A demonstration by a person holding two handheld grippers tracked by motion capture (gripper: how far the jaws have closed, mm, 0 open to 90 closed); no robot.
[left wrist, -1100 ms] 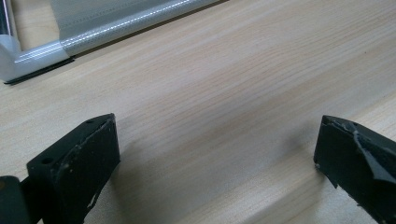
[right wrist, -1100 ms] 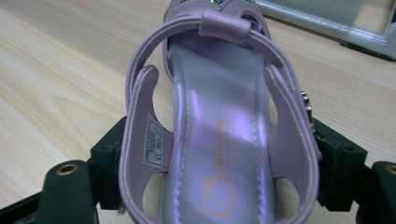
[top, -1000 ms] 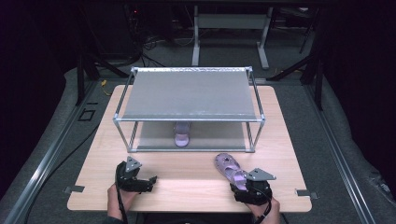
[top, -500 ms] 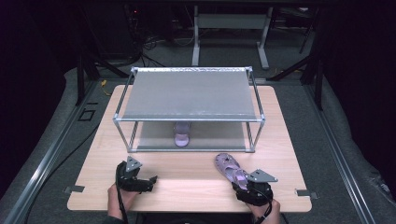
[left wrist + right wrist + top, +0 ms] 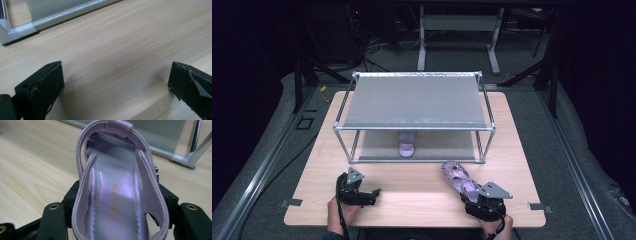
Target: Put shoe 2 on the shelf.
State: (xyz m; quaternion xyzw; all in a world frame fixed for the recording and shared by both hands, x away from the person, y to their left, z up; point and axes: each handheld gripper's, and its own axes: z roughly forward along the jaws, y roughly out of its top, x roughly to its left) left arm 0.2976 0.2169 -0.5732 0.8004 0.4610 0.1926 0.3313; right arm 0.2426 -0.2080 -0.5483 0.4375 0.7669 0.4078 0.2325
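A shiny purple child's sandal (image 5: 458, 179) lies on the wooden table (image 5: 412, 187) in front of the rack, toe pointing toward it. My right gripper (image 5: 471, 196) is shut on its heel end. In the right gripper view the sandal (image 5: 117, 195) sits between the two black jaws of that gripper (image 5: 120, 203), which press its sides. A second purple sandal (image 5: 406, 144) stands on the lower shelf of the metal rack (image 5: 414, 102). My left gripper (image 5: 371, 195) rests near the table's front left, open (image 5: 116, 80), with bare wood between its fingers.
The rack has a grey top shelf and a lower shelf, framed by silver tubes; its front left corner foot (image 5: 15, 32) is close to the left gripper. Small metal brackets (image 5: 291, 203) sit at the table's front corners. Dark floor and stands surround the table.
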